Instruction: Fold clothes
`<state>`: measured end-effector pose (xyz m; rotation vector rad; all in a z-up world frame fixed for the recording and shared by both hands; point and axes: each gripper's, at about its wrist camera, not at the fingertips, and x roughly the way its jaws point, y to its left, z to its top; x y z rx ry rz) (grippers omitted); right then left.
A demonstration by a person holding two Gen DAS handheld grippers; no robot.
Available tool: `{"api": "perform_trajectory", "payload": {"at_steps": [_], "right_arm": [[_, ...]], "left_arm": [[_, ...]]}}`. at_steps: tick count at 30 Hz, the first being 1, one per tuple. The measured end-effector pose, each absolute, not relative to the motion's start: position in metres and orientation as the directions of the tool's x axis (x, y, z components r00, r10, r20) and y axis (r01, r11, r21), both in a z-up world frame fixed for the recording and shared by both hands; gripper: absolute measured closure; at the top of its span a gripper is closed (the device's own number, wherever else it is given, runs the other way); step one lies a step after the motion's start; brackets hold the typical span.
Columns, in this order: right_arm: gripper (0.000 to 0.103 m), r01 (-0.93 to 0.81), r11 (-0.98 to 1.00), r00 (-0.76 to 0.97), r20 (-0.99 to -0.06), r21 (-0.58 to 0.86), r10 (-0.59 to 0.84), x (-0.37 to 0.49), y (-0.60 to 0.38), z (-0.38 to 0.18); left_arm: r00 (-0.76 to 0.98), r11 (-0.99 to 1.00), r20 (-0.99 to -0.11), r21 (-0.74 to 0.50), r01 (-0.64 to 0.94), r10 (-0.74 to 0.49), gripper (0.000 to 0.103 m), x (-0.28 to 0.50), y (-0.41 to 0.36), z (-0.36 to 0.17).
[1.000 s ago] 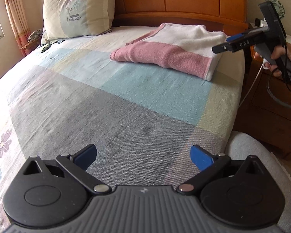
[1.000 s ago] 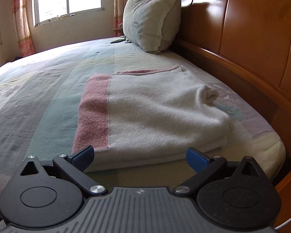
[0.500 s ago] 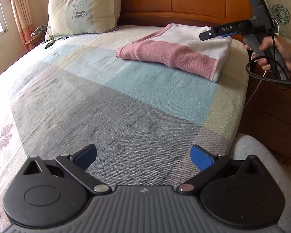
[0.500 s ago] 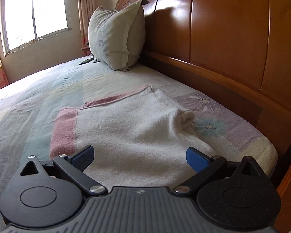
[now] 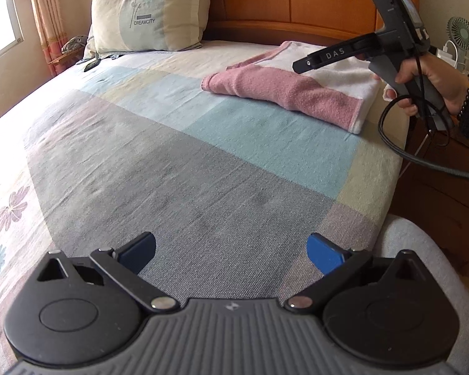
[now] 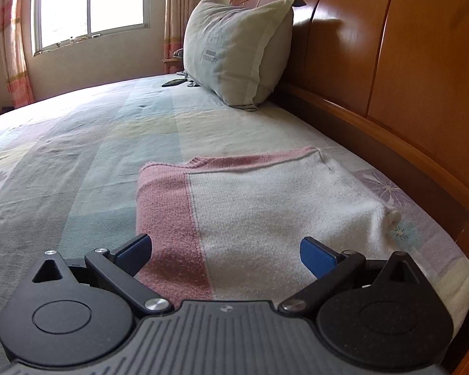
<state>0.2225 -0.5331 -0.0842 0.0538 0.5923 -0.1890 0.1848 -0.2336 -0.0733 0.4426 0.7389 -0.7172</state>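
The pink-and-white sweater (image 6: pixel 259 218) lies on the bed (image 5: pixel 222 168) as a flat, squared packet, close to the headboard (image 6: pixel 406 78) and near the bed's side edge, and that is already how the task sentence would want a garment to lie; whether it was folded here cannot be told from this moment. The right gripper (image 6: pixel 225 251) hangs just over the packet's near end with its jaws spread wide and empty, the pink band under the left jaw and the white field running ahead between the two and past the right one. In my judgement that low, level pose suits either a last smoothing or release of a finished fold, or the approach for a pick-up or a further fold; the pictures do not settle which. The left gripper (image 5: pixel 231 251) is held well back over bare bedspread, jaws likewise spread and holding nothing; the sweater lies far ahead of them and off to the right, where the right gripper and the hand (image 5: pixel 428 81) that grips it show above the cloth. Kept there, it seems simply out of the way. The sweater looks like a soft, thick, fuzzy knit: a pink strip along one long side, a narrow pink edge on the far end, white elsewhere. Its top is fairly smooth, its edges rounded and stacked in layers, with a small bulge of white cloth at the corner toward the headboard. A pillow (image 6: pixel 234 53) leans against the headboard farther ahead of the right jaws.
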Motion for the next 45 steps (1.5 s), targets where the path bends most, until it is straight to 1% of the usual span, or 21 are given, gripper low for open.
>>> {"api": "perform_trajectory", "payload": {"at_steps": [4, 6, 7, 9, 11, 16, 24, 33, 39, 45], "right_arm": [[0.0, 0.14, 0.99, 0.824, -0.552, -0.014, -0.125, 0.244, -0.522, -0.075], [0.0, 0.132, 0.991, 0.808, -0.58, 0.007, -0.104, 0.259, -0.522, -0.081], [0.0, 0.141, 0.99, 0.783, -0.614, 0.02, -0.099, 0.268, -0.523, -0.087], [0.0, 0.184, 0.983, 0.737, -0.665, 0.018, -0.125, 0.279, -0.524, -0.099], [0.0, 0.205, 0.979, 0.727, -0.67, 0.005, -0.149, 0.275, -0.519, -0.098], [0.0, 0.238, 0.971, 0.706, -0.69, 0.016, -0.162, 0.25, -0.51, -0.079], [0.0, 0.297, 0.954, 0.69, -0.7, 0.04, -0.185, 0.188, -0.495, -0.05], [0.0, 0.325, 0.945, 0.672, -0.711, 0.032, -0.207, 0.119, -0.465, -0.036], [0.0, 0.33, 0.942, 0.682, -0.705, 0.06, -0.195, 0.079, -0.448, -0.031], [0.0, 0.327, 0.944, 0.666, -0.72, 0.047, -0.195, 0.046, -0.432, -0.037]], "left_arm": [[0.519, 0.682, -0.738, 0.109, 0.723, -0.432, 0.001, 0.182, -0.232, -0.075], [0.526, 0.691, -0.736, 0.111, 0.714, -0.425, 0.001, 0.183, -0.23, -0.074], [0.533, 0.698, -0.735, 0.114, 0.707, -0.42, 0.001, 0.184, -0.228, -0.074], [0.547, 0.712, -0.731, 0.121, 0.692, -0.408, 0.001, 0.186, -0.225, -0.072], [0.561, 0.725, -0.727, 0.127, 0.677, -0.396, 0.001, 0.188, -0.222, -0.071], [0.607, 0.763, -0.716, 0.162, 0.626, -0.346, 0.001, 0.192, -0.219, -0.068], [0.596, 0.79, -0.695, 0.067, 0.609, -0.401, 0.001, 0.187, -0.222, -0.049], [0.613, 0.785, -0.64, 0.024, 0.619, -0.463, 0.001, 0.168, -0.237, -0.019], [0.582, 0.751, -0.64, 0.011, 0.66, -0.502, 0.001, 0.153, -0.25, -0.013], [0.557, 0.739, -0.651, -0.008, 0.674, -0.515, 0.001, 0.139, -0.262, -0.014]]}}
